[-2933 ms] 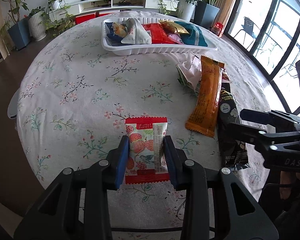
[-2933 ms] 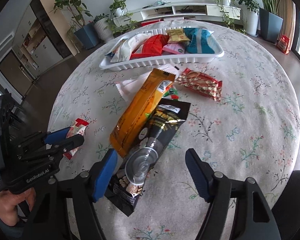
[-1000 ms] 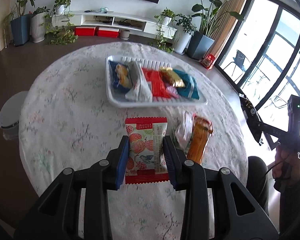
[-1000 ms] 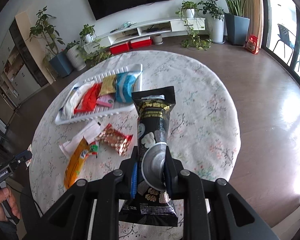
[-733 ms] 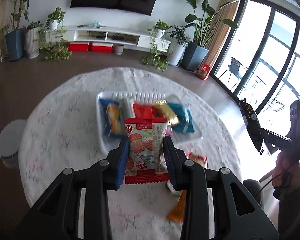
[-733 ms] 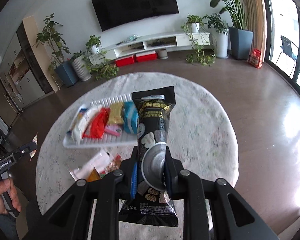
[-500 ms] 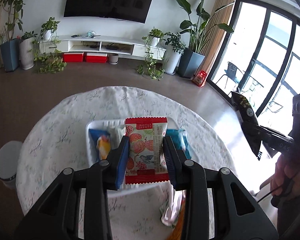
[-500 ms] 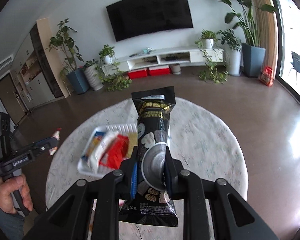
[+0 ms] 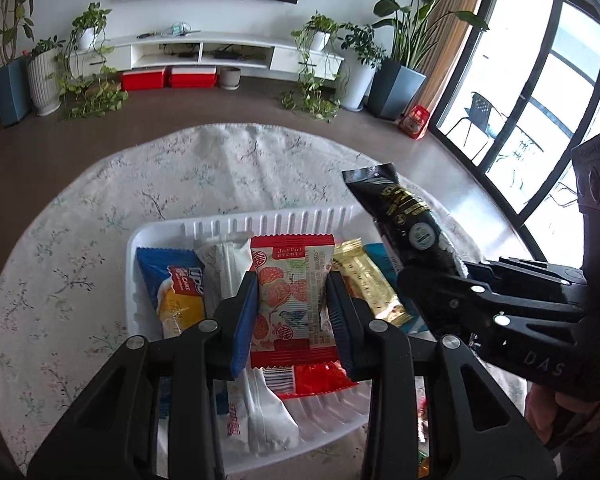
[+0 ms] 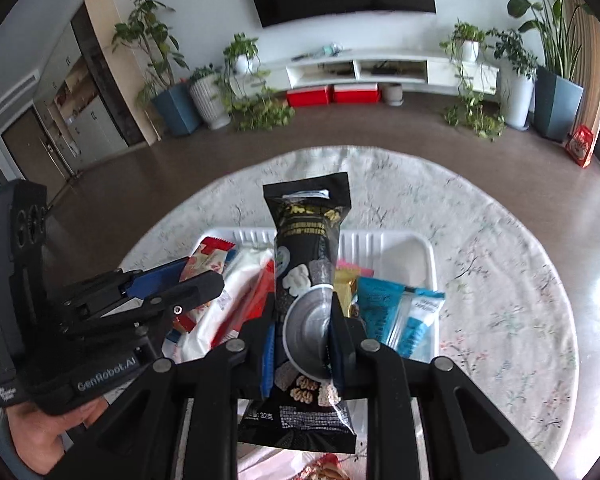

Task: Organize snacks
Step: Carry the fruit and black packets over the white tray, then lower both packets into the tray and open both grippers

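My left gripper (image 9: 290, 312) is shut on a red and white snack packet (image 9: 292, 300) and holds it above the white tray (image 9: 260, 222). My right gripper (image 10: 304, 328) is shut on a long black snack pouch (image 10: 306, 240) and holds it over the same tray (image 10: 380, 240). The right gripper with the black pouch (image 9: 404, 224) shows at the right of the left wrist view. The left gripper with its packet (image 10: 208, 258) shows at the left of the right wrist view. The tray holds several packets: a blue one (image 9: 172, 284), a white one (image 9: 224, 264), a gold one (image 9: 368, 280), a teal one (image 10: 400, 312).
The tray sits on a round table with a flowered cloth (image 9: 100, 208). Part of a red snack (image 10: 328, 468) lies on the cloth near the tray's front edge. Floor, potted plants and a TV shelf (image 10: 356, 68) lie beyond the table.
Both grippers have closed on their snacks, lifted them off the table and moved forward over the tray. The two grippers now stand close side by side.
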`<action>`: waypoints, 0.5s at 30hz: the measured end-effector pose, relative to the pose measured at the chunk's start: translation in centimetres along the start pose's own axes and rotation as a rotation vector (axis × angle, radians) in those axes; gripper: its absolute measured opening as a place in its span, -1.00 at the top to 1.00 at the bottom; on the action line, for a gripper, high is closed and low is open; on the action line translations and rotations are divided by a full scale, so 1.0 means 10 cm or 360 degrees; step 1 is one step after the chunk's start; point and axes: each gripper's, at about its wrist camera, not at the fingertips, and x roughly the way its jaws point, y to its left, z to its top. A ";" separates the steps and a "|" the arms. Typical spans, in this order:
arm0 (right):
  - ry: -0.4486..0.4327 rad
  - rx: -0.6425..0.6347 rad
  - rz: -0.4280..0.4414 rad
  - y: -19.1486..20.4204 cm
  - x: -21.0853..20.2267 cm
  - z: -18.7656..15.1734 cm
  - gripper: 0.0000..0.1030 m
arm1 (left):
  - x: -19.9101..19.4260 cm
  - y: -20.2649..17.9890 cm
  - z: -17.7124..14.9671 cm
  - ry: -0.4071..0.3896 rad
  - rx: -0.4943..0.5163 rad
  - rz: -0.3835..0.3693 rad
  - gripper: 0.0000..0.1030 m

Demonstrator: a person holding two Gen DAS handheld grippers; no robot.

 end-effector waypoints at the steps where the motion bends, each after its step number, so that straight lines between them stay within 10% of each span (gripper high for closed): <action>1: 0.0026 0.0001 -0.0001 0.00 0.09 0.00 0.54 | 0.08 0.03 -0.02 0.0014 -0.0001 0.0009 0.38; 15: 0.0144 0.0002 -0.0034 -0.13 0.55 -0.12 0.52 | 0.51 0.10 -0.07 0.0073 0.0018 0.0045 0.38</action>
